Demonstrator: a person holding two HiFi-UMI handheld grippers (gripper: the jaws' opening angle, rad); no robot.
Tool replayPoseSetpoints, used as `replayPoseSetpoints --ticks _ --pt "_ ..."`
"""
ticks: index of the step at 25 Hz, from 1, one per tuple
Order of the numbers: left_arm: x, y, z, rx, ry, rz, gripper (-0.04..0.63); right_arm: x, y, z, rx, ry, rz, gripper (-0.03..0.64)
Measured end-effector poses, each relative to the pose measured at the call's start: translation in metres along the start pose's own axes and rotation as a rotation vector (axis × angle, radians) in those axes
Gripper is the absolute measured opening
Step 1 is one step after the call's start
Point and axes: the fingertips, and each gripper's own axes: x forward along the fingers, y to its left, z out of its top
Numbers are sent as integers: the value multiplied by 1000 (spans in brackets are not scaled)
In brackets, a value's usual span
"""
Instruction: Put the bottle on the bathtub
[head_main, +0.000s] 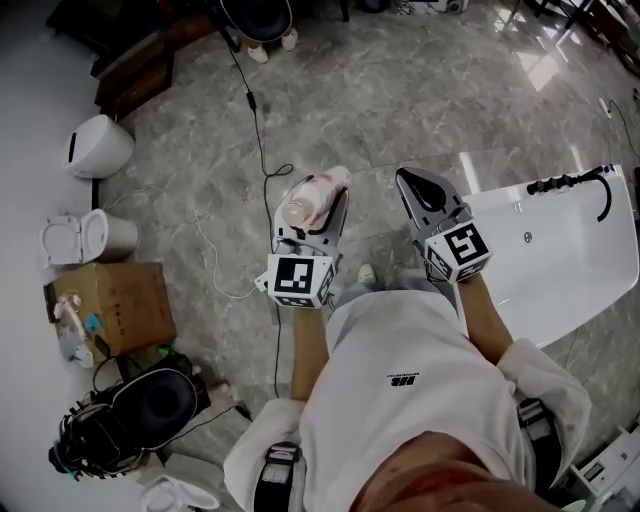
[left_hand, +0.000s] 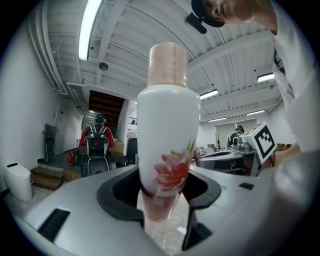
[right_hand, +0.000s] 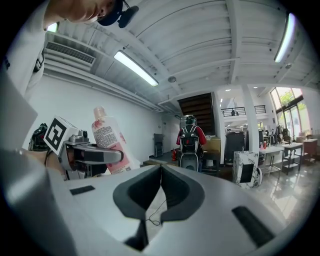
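Within left tool (left_hand: 162, 202), bottle (left_hand: 167, 135), base hidden.

Bare floor (head_main: 420, 90) lies open at twelve o'clock of the right gripper (head_main: 403, 178), the bathtub (head_main: 545, 285) fills three o'clock with its black faucet (head_main: 570, 183) along the far rim, and a cable (head_main: 260, 145) trails at ten.

Seen from the person in the head view, the left gripper (head_main: 312, 215) is at 11 o'clock with the bottle (head_main: 320, 190) between its jaws. The right gripper (head_main: 405, 180) is at 1 o'clock, just beside it. The bathtub (head_main: 490, 205) lies at 2 o'clock, right of the right gripper, with the tap (head_main: 570, 183) on its far rim. A box (head_main: 120, 305) stands at 9 o'clock, a toilet (head_main: 75, 238) behind it and a bag (head_main: 145, 408) before it. A cable (head_main: 255, 120) runs in from 12 o'clock.
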Motion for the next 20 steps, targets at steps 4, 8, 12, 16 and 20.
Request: replayPoseSetpoints --ticks 4,8,12,16,20 --pt "24 23 -1 4 3 -19 225 26 -12 -2 1 8 -17 -5" --pt "56 38 2 4 3 -46 225 44 -37 -5 8 21 -45 -5" --pt "92 47 5 7 6 -72 225 57 -68 -5 21 25 -82 -5" --pt "132 55 6 20 12 -93 225 74 -104 -7 38 14 -108 -5" --pt "180 68 8 38 28 -114 225 103 -142 -9 60 4 -124 -5"
